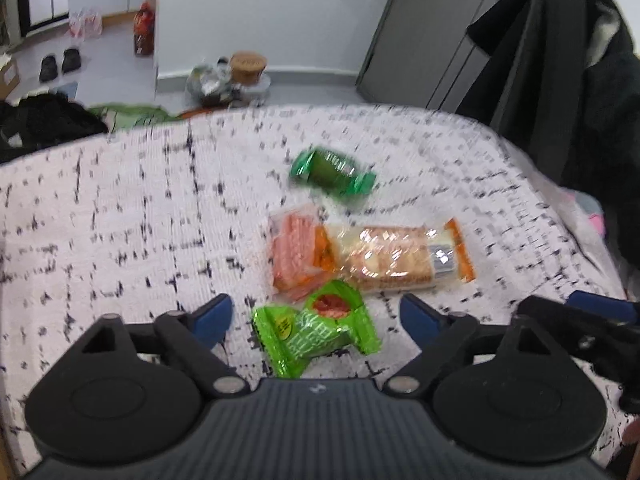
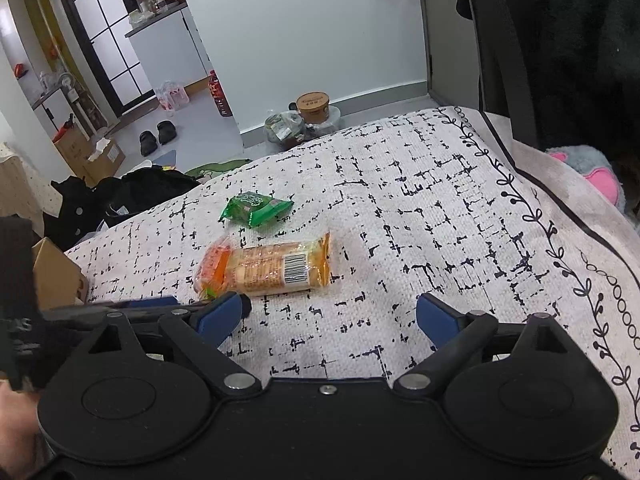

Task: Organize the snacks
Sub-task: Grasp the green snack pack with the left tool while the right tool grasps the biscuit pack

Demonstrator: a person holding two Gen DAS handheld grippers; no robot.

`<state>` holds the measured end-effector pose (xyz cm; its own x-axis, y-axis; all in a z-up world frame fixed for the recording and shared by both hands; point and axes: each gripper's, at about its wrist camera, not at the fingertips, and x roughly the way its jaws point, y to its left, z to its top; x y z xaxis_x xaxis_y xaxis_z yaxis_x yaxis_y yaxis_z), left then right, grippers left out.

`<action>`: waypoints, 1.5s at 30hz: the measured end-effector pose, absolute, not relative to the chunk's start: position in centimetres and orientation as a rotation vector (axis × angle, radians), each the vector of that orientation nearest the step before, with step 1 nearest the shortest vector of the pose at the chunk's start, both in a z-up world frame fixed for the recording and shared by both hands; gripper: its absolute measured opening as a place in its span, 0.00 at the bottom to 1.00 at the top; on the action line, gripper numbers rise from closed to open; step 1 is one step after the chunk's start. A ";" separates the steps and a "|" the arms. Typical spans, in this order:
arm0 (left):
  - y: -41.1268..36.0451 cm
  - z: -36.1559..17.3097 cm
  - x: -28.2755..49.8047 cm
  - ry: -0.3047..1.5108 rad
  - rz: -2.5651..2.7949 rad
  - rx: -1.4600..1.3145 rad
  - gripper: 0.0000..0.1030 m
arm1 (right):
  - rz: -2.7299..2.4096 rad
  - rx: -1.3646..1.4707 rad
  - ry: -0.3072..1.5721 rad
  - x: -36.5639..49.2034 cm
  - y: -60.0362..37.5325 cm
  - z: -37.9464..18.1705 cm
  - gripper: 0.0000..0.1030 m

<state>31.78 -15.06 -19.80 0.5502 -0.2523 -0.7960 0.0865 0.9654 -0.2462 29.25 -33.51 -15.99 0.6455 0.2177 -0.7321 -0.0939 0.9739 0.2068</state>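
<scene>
Lying on the patterned bed cover [image 1: 120, 208], between the left gripper's [image 1: 316, 316] wide-open, empty jaws, the light-green snack packet [image 1: 316, 332] looks light, crinkly and slippery; pinching its puffed middle seems safest. The right gripper [image 2: 330, 314] gapes empty.

Light green packet [image 1: 316, 330] lying nearest, orange cracker pack [image 1: 372, 254] (clear wrap) behind, dark green packet [image 1: 333, 173] farthest

The right tool [image 2: 328, 318] hovers over a patterned cloth [image 2: 440, 208], its blue fingers [image 2: 222, 316] spread wide with nothing between them. Ahead lies a cracker pack [image 2: 276, 270], barcode up, an orange pack [image 2: 214, 270] touching its left end. A green packet [image 2: 256, 208] sits just beyond them, apart. The left tool [image 2: 132, 306] shows at the left edge.
</scene>
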 end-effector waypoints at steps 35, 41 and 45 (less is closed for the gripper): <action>-8.5 -17.2 30.6 0.926 -0.051 -0.197 0.28 | 0.422 0.159 0.780 34.5 -28.2 -18.3 0.87; -7.7 -17.6 30.1 0.937 -0.030 -0.208 0.28 | 0.402 0.138 0.872 34.2 -27.9 -19.9 0.81; -7.5 -17.8 29.9 0.942 -0.026 -0.215 0.28 | 0.382 0.088 0.894 32.9 -27.6 -20.6 0.76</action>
<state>29.86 -7.47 -17.82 0.5895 -0.1158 -0.7994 -0.0713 0.9784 -0.1942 32.88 -27.60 -20.58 0.5638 0.3606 -0.7430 -0.2878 0.9291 0.2324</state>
